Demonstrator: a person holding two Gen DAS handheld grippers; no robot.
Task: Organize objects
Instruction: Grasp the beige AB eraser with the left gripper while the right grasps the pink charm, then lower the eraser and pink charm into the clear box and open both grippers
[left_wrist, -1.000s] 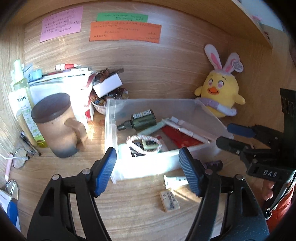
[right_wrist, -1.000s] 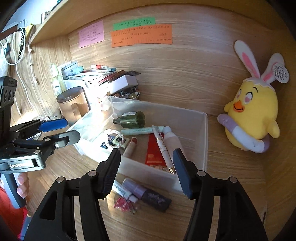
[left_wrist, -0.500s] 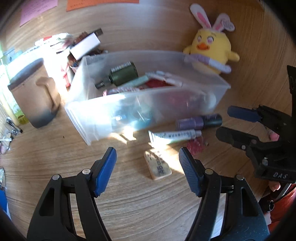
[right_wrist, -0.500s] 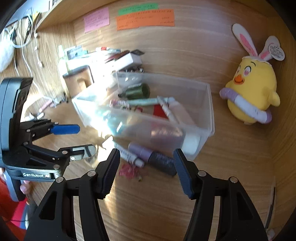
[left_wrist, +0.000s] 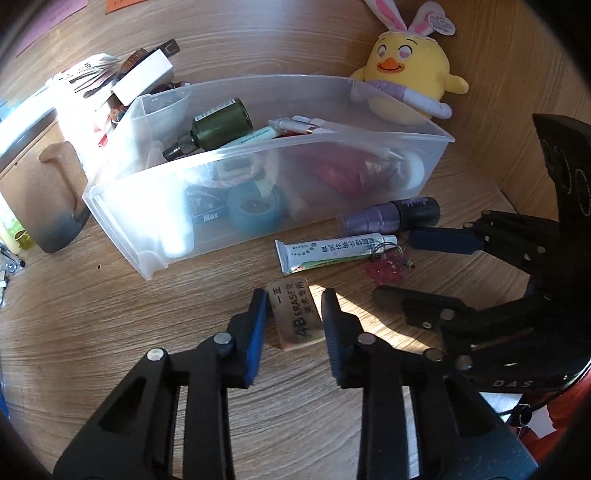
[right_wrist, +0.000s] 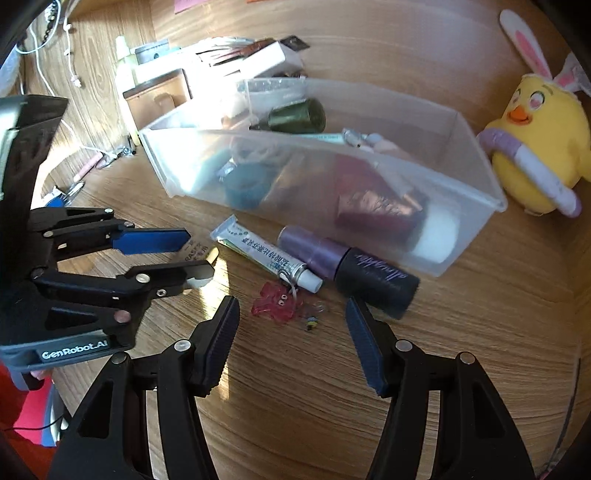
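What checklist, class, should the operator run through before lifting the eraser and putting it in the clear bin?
1. Eraser sits between the closing left gripper pads: ok.
2. Pads pressing firmly on both sides: cannot tell.
3. Right gripper open and empty, over the pink charm: ok.
4. Ointment tube clear of the eraser: ok.
5. Clear bin open on top: ok.
6. Free space inside for the eraser: cannot tell.

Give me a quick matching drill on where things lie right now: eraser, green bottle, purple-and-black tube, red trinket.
Things:
1. eraser
2. green bottle
3. purple-and-black tube
4. red trinket

Places:
A. inside the clear bin
B. between the fingers of the closing left tool
C. on the desk, ahead of the right tool
D. on the desk, against the bin's front wall

Pairs: 1-B, 2-A, 3-D, 4-C
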